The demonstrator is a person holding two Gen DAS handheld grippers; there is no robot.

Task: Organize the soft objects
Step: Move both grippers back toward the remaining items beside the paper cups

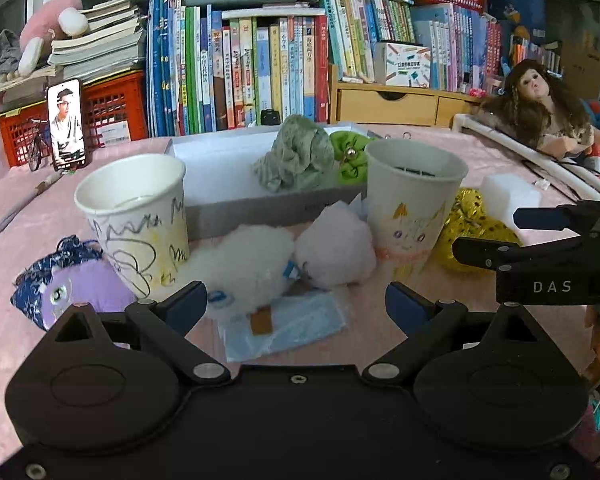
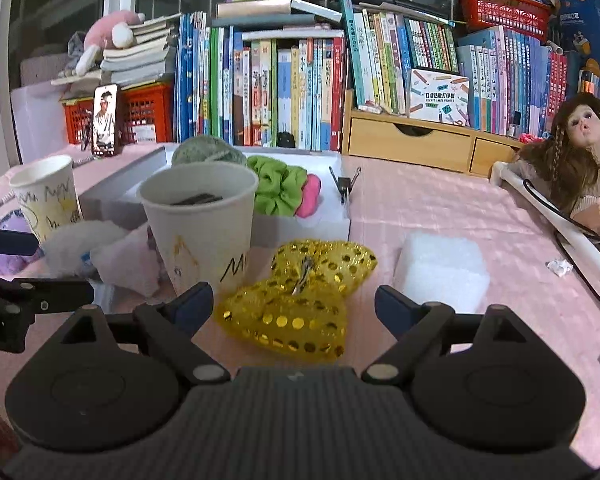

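Note:
My left gripper [image 1: 296, 306] is open and empty, just short of a white fluffy pompom [image 1: 246, 268] and a pink fluffy pompom [image 1: 334, 250] lying on a blue face mask [image 1: 288, 330]. My right gripper [image 2: 294, 306] is open and empty around the near end of a yellow sequined heart cushion [image 2: 296, 316]; it also shows in the left wrist view [image 1: 540, 236]. A grey open box [image 1: 220, 164] behind holds a green-grey scrunchie [image 1: 296, 156] and a lime scrunchie [image 2: 278, 188]. A purple and blue pouch [image 1: 60, 280] lies at the left.
Two drawn-on paper cups [image 1: 140, 216] [image 2: 200, 216] stand in front of the box. A white foam block [image 2: 440, 268] lies right of the cushion. A doll [image 2: 572, 152] leans at the far right. Books, red baskets and a phone [image 1: 66, 124] line the back.

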